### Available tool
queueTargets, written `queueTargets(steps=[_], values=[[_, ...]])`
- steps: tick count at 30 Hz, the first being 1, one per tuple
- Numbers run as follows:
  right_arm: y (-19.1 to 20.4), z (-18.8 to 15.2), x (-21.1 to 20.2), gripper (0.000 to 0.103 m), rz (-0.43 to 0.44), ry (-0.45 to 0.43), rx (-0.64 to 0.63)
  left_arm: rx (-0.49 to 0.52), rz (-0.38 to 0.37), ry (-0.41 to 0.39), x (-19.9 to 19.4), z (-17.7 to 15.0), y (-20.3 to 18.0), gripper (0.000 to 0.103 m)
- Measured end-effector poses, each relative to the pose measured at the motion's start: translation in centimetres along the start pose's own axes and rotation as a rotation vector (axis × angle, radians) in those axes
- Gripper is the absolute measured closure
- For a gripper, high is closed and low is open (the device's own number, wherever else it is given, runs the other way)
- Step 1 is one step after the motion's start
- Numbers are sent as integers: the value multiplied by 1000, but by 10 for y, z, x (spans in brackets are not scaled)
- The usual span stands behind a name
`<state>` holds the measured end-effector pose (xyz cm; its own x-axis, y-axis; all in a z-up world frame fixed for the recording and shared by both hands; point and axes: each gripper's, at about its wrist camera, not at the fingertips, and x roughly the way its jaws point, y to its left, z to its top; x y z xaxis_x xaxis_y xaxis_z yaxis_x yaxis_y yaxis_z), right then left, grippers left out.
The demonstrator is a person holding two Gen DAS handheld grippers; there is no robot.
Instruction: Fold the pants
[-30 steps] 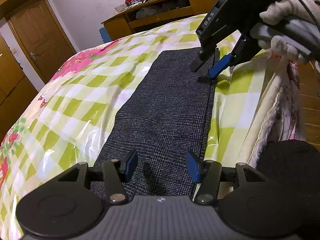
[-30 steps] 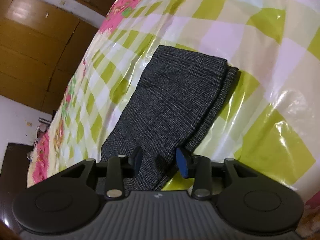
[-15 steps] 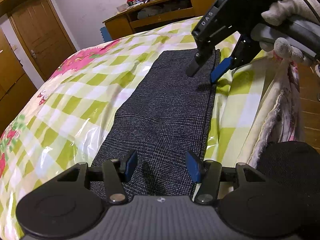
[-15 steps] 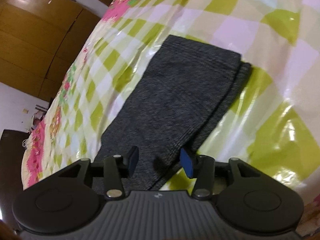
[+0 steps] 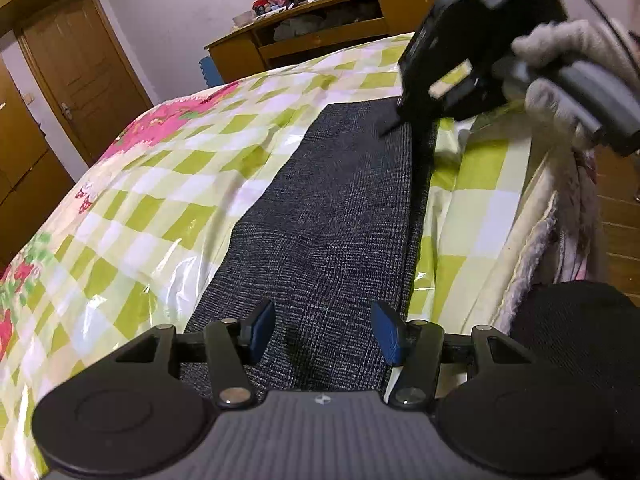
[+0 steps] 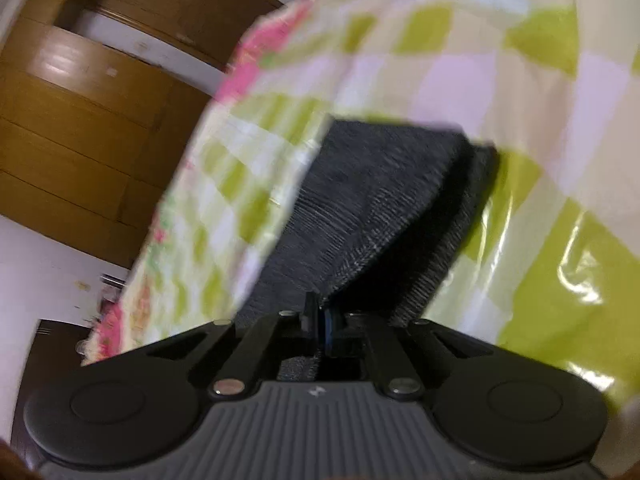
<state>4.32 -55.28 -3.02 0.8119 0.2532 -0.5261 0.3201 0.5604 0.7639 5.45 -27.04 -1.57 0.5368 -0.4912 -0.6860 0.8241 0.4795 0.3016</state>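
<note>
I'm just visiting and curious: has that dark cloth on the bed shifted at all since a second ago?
Yes. In the right wrist view one edge of the pants has risen off the checked bedcover, pinched in the shut right gripper; the rest lies flat.

Right gripper [image 6: 322,322] apparently pinches pants [image 6: 384,200] edge.

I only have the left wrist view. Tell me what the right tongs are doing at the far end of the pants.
Observer: The right tongs are shut on the pants, pinching the hem of the top layer.
Operator: Report whether that layer is off the bed.
Observer: Yes. The pinched corner is raised, with a dark gap over the lower layer, which lies on the checked cover.
Operator: Say what's behind it.
Observer: Brown wooden cupboard doors beyond the edge of the bed.
</note>
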Motion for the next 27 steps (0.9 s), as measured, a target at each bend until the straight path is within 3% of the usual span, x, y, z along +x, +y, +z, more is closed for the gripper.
queueTargets(steps=[6,8,12,16,21,23,27], values=[[-7,-9,-12,98,-103,5,-53,-13,-16,5,4,-1,0,37],[-10,-7,-10,98,-103,7,-13,-9,-16,6,3,-1,0,37],[-6,2,-21,83,-177,-4,-6,-7,-16,3,3,-2,0,37],[-7,9,-29,75,-252,3,-36,-18,-21,-5,4,-3,0,37],[-18,15,-4,44,-182,20,47,-19,-25,-5,4,-3,1,37],[-14,15,-3,38,-145,-11,44,-22,-27,-5,4,-3,1,37],[-8,15,-7,41,-88,-47,-16,-25,-32,-8,6,-2,2,37]])
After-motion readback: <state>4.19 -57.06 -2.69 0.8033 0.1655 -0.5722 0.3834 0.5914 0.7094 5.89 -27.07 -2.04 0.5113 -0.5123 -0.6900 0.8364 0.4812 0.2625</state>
